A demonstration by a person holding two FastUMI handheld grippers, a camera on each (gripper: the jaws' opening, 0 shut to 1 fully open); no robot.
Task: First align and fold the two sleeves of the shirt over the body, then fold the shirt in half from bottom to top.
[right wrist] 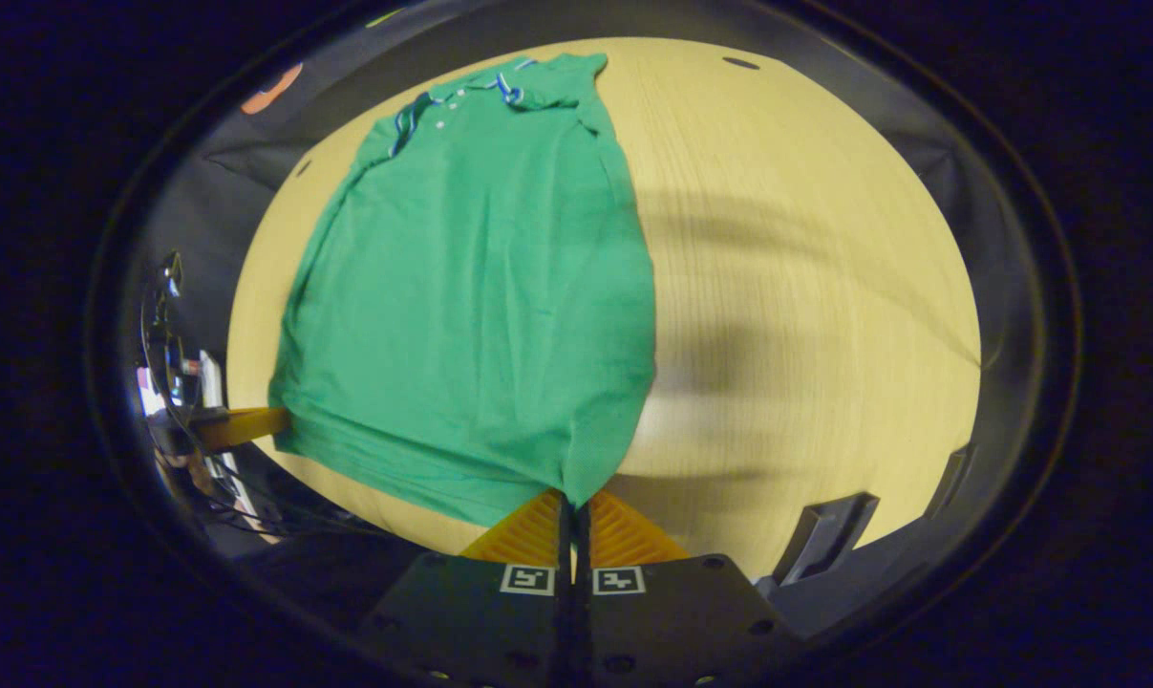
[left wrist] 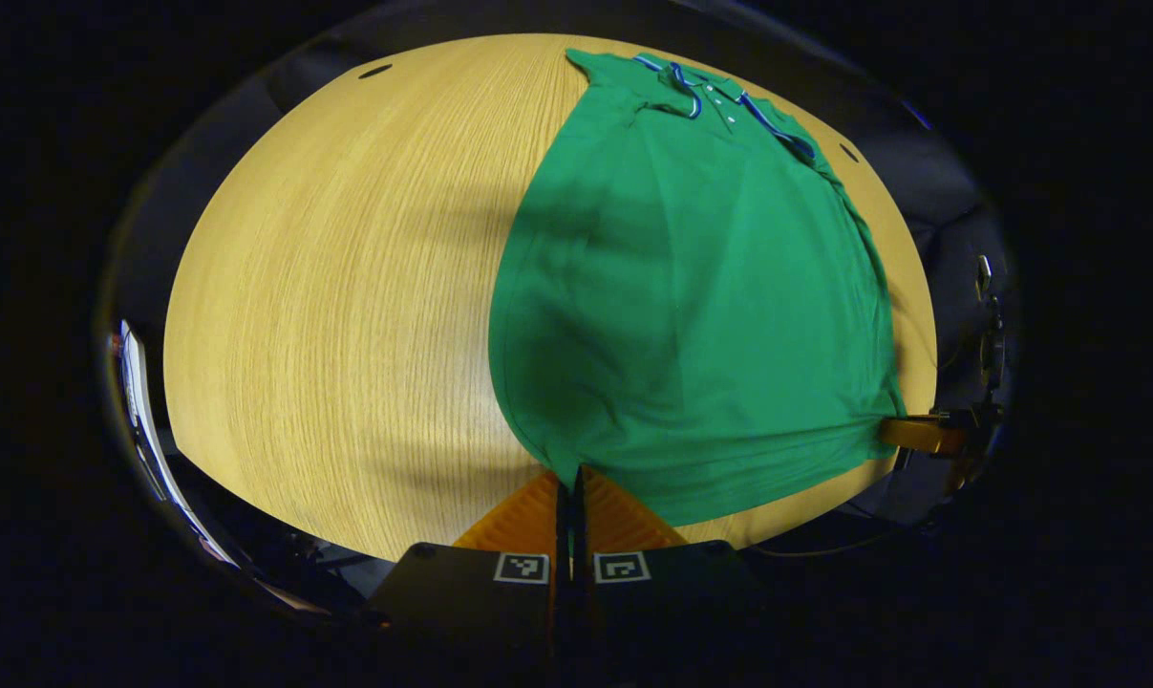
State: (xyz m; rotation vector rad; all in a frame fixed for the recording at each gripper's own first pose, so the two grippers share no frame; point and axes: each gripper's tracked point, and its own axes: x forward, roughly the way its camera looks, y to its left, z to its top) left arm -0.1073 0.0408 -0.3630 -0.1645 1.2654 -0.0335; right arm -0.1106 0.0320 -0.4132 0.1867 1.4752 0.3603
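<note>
- Sleeves look folded in; the shirt (left wrist: 691, 287) lies flat on the table (left wrist: 347, 287).
- Left tool (left wrist: 567, 478) and right tool (right wrist: 576, 502) each pinch a hem corner.
- Lift both evenly toward the collar (left wrist: 719, 96), keeping the hem taut.

shirt (right wrist: 480, 287): flat on table (right wrist: 805, 287), sleeves folded in
right gripper (right wrist: 572, 502): pinching shirt's hem corner
left gripper (right wrist: 251, 423): at the shirt's other hem corner

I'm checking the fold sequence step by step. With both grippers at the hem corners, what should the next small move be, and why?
Probably lift both corners together and carry the hem toward the collar. The left gripper and right gripper each pinch a bottom corner of the green polo shirt, whose sleeves look already folded in.
</note>
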